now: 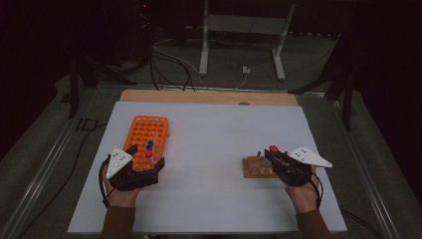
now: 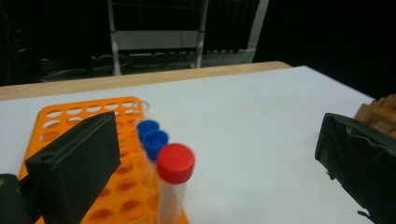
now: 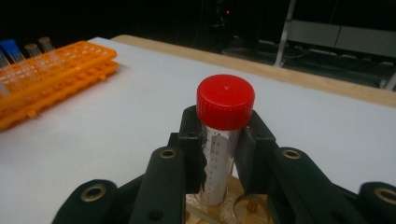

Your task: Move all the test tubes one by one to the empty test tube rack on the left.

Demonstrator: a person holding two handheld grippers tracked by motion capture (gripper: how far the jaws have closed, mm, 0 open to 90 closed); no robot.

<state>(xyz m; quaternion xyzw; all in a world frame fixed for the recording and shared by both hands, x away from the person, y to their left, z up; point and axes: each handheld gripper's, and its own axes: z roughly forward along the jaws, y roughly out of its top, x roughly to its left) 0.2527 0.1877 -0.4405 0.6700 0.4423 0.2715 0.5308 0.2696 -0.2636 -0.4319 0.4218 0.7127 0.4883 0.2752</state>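
High view: table [image 1: 209, 199] covered in white, with the orange rack [image 1: 147, 137] at the left and the wooden block [image 1: 256, 167] at the right, well apart. Left gripper [image 1: 144, 157] sits at the near end of the rack, its jaws spread around the capped tubes. Right gripper [image 1: 272, 158] is over the block with a red cap at its tip.

Left gripper view: jaws stand wide apart, grasping nothing. Between them, nearer the left jaw, a red-capped rack tube [image 2: 173, 182] stands upright in the orange rack [image 2: 70, 116], two blue-capped tubes [image 2: 152, 135] just behind it and an uncapped clear one behind those.

Right gripper view: right gripper [image 3: 223, 156] is clenched on the red-capped tube [image 3: 223, 140], pads just below the cap. The tube stands upright, its foot at a hole of the wooden block [image 3: 243, 207].

Doing the step well: this looks like seating the tube in the block. Keep it vertical, centre it over the hole, lower straight, and let go only once it bears.

Hard to make out: whether the tube's foot is already in the hole or just above it is hidden behind the jaws. The block's other holes are cut off, and the tubes' contents cannot be told.
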